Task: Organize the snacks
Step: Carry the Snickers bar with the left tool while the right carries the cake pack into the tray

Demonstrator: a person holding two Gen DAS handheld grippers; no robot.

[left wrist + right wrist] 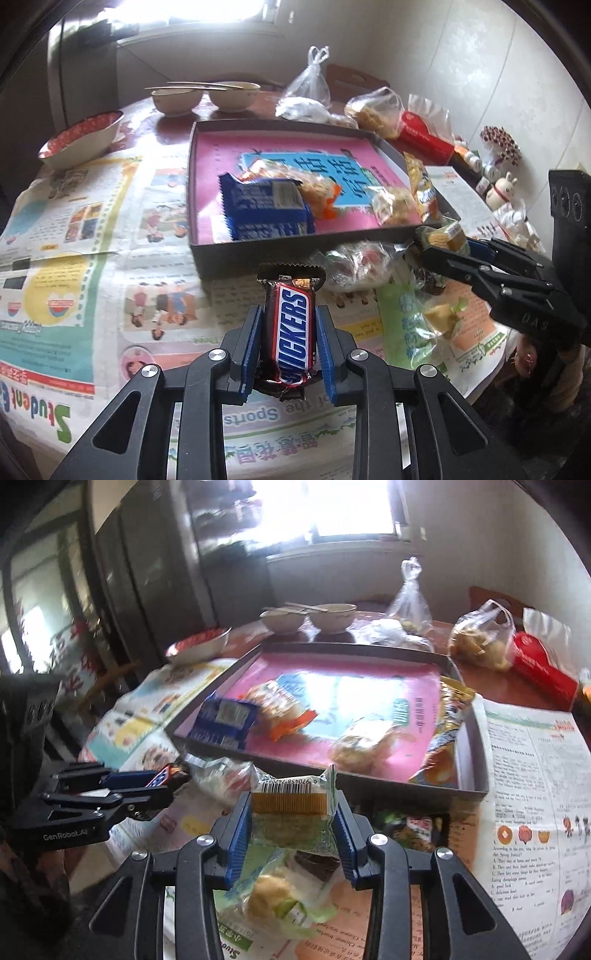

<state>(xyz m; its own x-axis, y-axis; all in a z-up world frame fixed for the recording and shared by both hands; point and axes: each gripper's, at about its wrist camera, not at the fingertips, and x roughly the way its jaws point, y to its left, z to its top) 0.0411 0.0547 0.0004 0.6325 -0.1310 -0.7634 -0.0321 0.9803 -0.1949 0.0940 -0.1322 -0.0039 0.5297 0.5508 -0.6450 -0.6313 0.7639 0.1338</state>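
While both grippers hold a snack each, we judge the sort roughly half done. The large grey cardboard tray with the pink printed liner (192, 177) sits mid-table on the spread newspapers (74, 229) and already holds several items: a blue crinkle-edged wafer packet (264, 210) at its near left, an orange-and-clear snack bag (314, 184) touching it, a clear bag of pale round pastries (393, 205) near the right wall, and a yellow foil packet (421, 188) leaning on that wall.

What's left, as far as we see: a loose pile just in front of the tray's near wall, including a clear-wrapped reddish snack (354, 266) and a pale green wrapped cake packet (413, 325), plus darker wrappers under the right gripper that we can't identify. Plastic bags and a red pouch (424, 138) behind the tray may or may not count.

The left gripper (289, 343) has its blue pads clamped on the sides of a brown Snickers bar (291, 325), lengthwise along the fingers, held above the paper, short of the tray. Wrapper intact, crimped end forward.

The right gripper (293, 827) is closed on a small square clear-wrapped cake with a yellow barcode label (293, 812), held just before the tray's near wall. Wrapper soft, slightly crumpled.
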